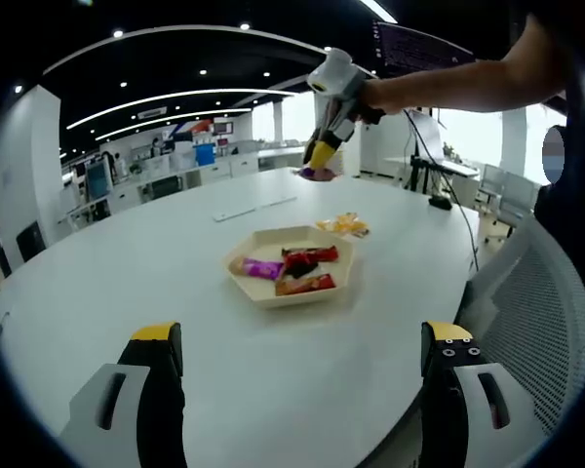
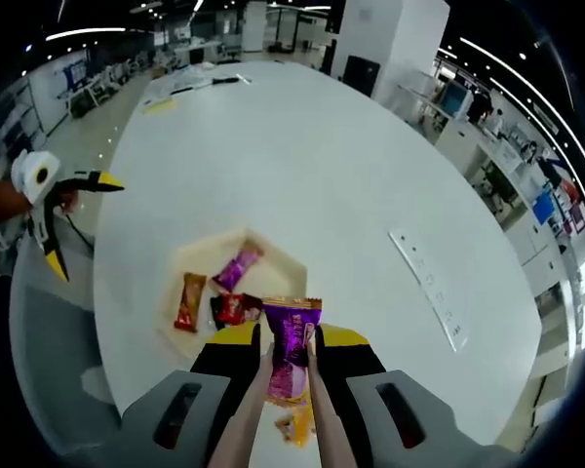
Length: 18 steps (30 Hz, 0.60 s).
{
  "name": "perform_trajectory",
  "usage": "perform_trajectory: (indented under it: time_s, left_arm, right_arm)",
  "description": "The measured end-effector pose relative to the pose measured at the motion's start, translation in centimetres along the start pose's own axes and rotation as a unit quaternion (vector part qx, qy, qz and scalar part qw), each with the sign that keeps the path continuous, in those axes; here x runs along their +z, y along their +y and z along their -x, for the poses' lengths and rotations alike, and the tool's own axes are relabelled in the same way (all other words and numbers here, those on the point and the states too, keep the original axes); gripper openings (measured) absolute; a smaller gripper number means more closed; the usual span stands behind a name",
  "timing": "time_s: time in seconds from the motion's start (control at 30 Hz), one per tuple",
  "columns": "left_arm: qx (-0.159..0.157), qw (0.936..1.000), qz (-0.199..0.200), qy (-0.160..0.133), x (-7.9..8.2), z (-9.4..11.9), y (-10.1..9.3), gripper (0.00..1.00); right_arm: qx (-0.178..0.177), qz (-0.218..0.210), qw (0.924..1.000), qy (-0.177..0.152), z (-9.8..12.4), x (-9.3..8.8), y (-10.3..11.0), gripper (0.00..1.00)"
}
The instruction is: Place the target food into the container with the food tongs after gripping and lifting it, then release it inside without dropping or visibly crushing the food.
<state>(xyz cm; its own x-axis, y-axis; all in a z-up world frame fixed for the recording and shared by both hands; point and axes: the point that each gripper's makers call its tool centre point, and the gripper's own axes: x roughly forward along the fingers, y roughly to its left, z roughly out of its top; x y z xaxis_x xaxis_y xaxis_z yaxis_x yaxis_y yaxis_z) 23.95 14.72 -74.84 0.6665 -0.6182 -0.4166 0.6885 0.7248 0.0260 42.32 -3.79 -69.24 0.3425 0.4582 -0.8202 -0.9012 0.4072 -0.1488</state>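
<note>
Your right gripper (image 2: 291,343) holds a pair of pale food tongs (image 2: 291,419) between its yellow-tipped jaws, and the tongs are pinched on a purple foil snack packet (image 2: 292,353). The packet stands upright between the tong tips, its crimped top edge showing above them, and it looks uncrushed. In the right gripper view it hangs above the white oval table (image 2: 351,166), just beside the near rim of the shallow beige hexagonal tray (image 2: 185,268), not over its middle. In the tray lie a purple wrapped sweet (image 2: 237,267), an orange-brown wrapped bar (image 2: 188,300) and a red-and-black wrapped snack (image 2: 234,308). Below the tongs a small yellow-orange packet (image 2: 294,425) lies on the table.

In the left gripper view you see the same right gripper (image 1: 324,151) raised high over the far side of the table (image 1: 127,283), with a hand (image 1: 370,97) on it and the purple packet (image 1: 319,174) at its tip, well apart from the tray (image 1: 263,292). The yellow-orange packet (image 1: 343,225) lies just beyond the tray.

Your left gripper (image 1: 307,341) has its jaws spread wide with nothing between them, low over the near table edge. In the right gripper view it appears at the left (image 2: 78,219), also spread. A grey mesh chair back (image 1: 526,312) stands at the right.
</note>
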Motion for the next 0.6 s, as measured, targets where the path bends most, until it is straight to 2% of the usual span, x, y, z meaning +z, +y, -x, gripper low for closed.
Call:
perform_trajectory:
  time_s: [0.27,0.6]
  left_arm:
    - [0.001,1.0,0.001,0.0,-0.1,0.0,0.1,0.99]
    - [0.005,1.0,0.004,-0.003,0.1,0.1,0.2,0.99]
  right_arm:
    - [0.016,0.022,0.9996,-0.006,-1.3,2.7,1.7,0.21]
    - [0.027,0.043,0.9987,-0.008,-2.4,4.7,2.6,0.21]
